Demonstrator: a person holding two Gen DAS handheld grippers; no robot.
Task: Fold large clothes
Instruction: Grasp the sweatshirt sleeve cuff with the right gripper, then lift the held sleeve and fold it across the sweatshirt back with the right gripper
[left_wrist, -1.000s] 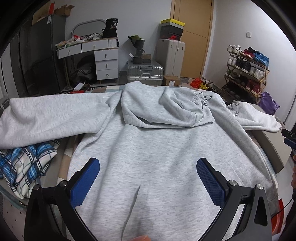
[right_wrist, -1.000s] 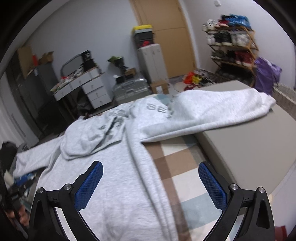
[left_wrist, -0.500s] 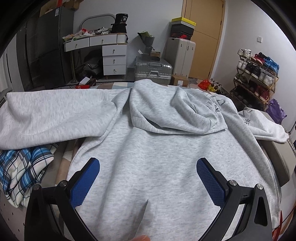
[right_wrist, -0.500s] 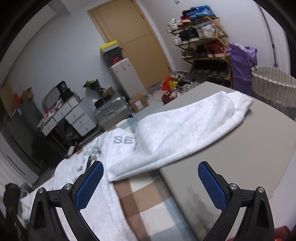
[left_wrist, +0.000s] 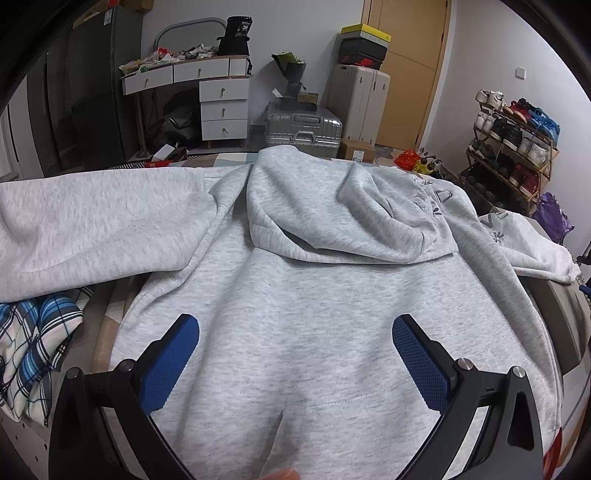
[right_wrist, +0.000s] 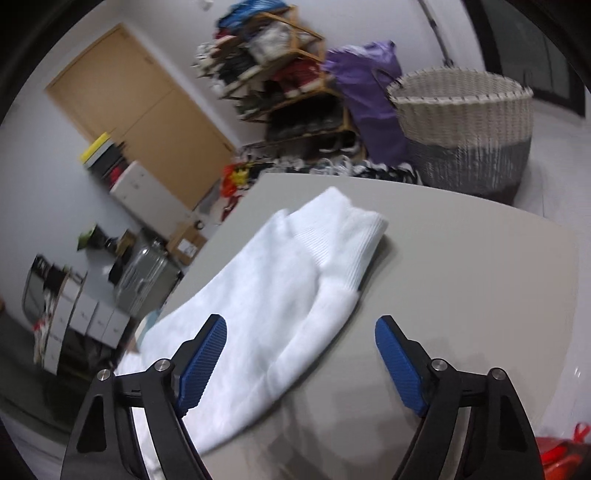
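While the grey hoodie (left_wrist: 314, 295) lies spread flat across the bed (right_wrist: 480, 280), its sleeve (right_wrist: 280, 295) reaching toward the right edge, a pull there could drag the smoothed body askew. The right gripper (right_wrist: 301, 354), jaws just closing but pinching nothing, may nip only the cuff (right_wrist: 354, 236); the left gripper (left_wrist: 295, 354) hangs spread and empty

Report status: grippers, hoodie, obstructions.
Left gripper open over hoodie. Right gripper open, jaws just narrowing, at sleeve cuff. Plaid garment beside hoodie.
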